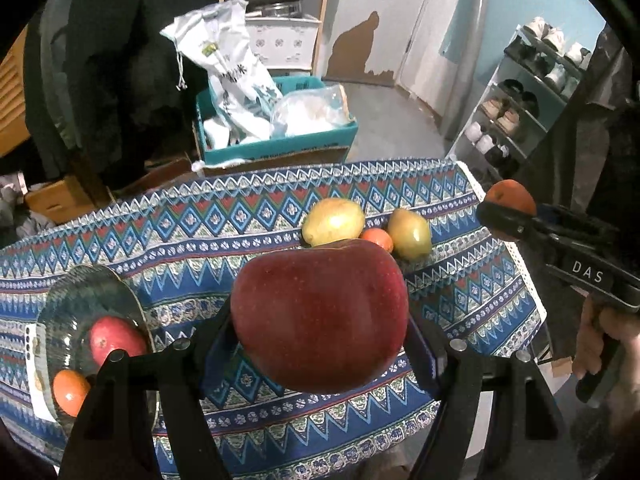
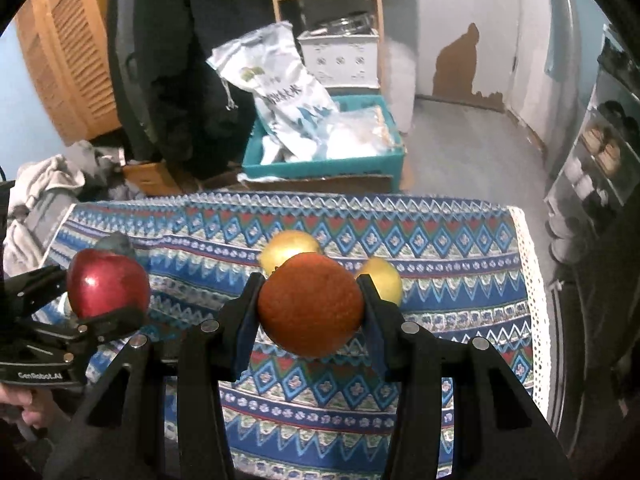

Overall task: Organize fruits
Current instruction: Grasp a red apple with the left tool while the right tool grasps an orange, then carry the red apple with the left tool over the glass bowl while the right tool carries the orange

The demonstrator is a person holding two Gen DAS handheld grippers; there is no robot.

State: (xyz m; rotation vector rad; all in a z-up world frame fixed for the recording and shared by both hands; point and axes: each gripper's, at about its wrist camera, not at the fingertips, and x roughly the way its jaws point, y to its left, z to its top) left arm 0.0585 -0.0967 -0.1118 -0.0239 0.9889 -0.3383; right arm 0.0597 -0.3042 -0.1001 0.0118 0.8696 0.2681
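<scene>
My left gripper (image 1: pixel 320 328) is shut on a large red apple (image 1: pixel 320 316) and holds it above the patterned tablecloth (image 1: pixel 240 240). The apple also shows in the right wrist view (image 2: pixel 107 283). My right gripper (image 2: pixel 310 308) is shut on an orange (image 2: pixel 310 304), held above the cloth; the orange shows at the right in the left wrist view (image 1: pixel 514 196). A glass bowl (image 1: pixel 80 300) at the left holds a red apple (image 1: pixel 116 340) and an orange (image 1: pixel 71 392). Two yellow pears (image 1: pixel 334 220) (image 1: pixel 410 233) and a small orange (image 1: pixel 378 239) lie on the cloth at the far side.
Beyond the table stand a teal box (image 1: pixel 276 148) with bags, a wooden shelf (image 1: pixel 276 20) and a shoe rack (image 1: pixel 520 108) at the right. The table's right edge has a white lace border (image 2: pixel 532 280). Clothes (image 2: pixel 44 192) lie at the left.
</scene>
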